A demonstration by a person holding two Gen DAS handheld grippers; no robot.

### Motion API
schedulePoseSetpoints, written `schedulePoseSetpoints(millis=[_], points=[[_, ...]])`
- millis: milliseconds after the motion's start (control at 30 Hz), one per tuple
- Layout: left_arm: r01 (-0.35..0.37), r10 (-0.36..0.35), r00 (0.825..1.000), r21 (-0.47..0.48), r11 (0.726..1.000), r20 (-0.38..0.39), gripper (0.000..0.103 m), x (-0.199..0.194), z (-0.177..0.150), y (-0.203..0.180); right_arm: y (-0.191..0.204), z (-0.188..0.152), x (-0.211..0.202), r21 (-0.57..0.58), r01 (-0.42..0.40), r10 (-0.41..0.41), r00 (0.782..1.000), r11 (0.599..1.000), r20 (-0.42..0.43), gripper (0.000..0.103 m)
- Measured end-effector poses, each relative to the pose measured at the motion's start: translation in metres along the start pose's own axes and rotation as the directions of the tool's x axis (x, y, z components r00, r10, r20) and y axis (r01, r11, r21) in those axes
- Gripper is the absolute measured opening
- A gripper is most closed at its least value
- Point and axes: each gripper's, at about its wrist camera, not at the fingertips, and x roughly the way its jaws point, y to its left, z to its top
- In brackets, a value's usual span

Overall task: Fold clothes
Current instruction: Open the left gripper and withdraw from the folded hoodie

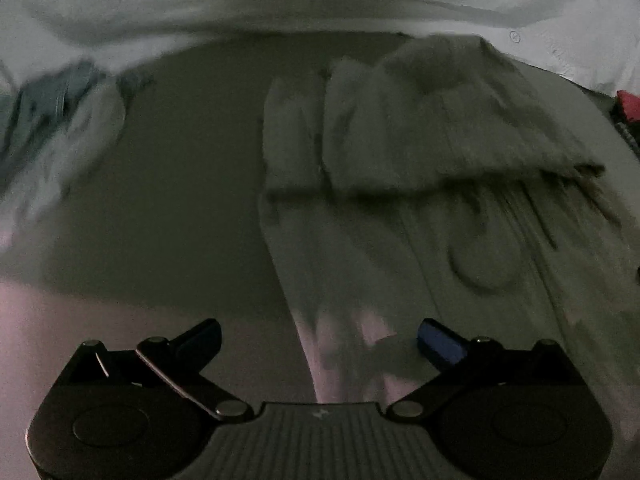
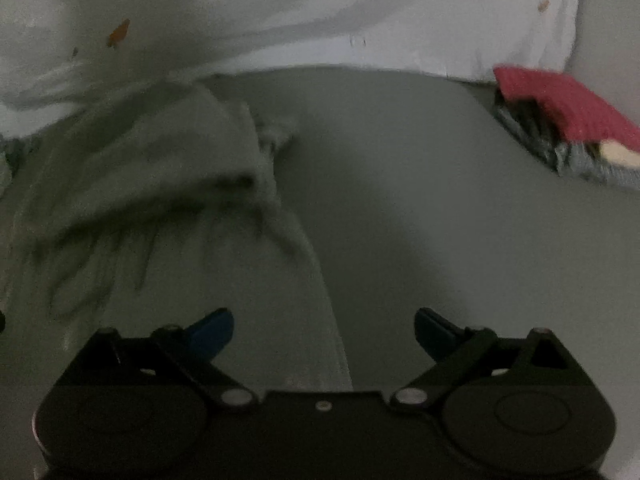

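Note:
A pale grey garment [image 1: 420, 184] lies flat on the bed, its far part folded back over the near part, with a dark curved print showing on the lower layer. My left gripper [image 1: 320, 340] hovers open over the garment's near left edge, nothing between its fingers. In the right wrist view the same garment [image 2: 160, 184] fills the left half, its folded edge ragged. My right gripper [image 2: 324, 330] is open above the garment's near right edge, its left fingertip [image 2: 214, 330] over the cloth and the right one over bare sheet. Both views are dim and blurred.
A grey bedsheet [image 1: 180, 200] covers the surface. Crumpled bluish and white clothes [image 1: 52, 120] lie at the left. A white cover with orange spots [image 2: 280, 8] runs along the back. A folded stack topped with red cloth [image 2: 568, 108] sits at the far right.

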Motion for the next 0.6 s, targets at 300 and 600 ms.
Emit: schedulePoseSetpoints(millis=[300,600], points=[[0.009,-0.011,1.000,-0.088,0.996,-0.023,0.103,-0.014,-0.053,-0.004,-0.020,-0.057,-0.032,-0.069,-0.035,0.030,0.997,0.997,-0.076,0.098],[0.048,-0.052,0.997,-0.074,0.996,-0.062,0.103,-0.034,-0.085,-0.007,-0.041,-0.069,-0.034,0.041,-0.127,0.131,0.984,0.991,-0.117,0.099]])
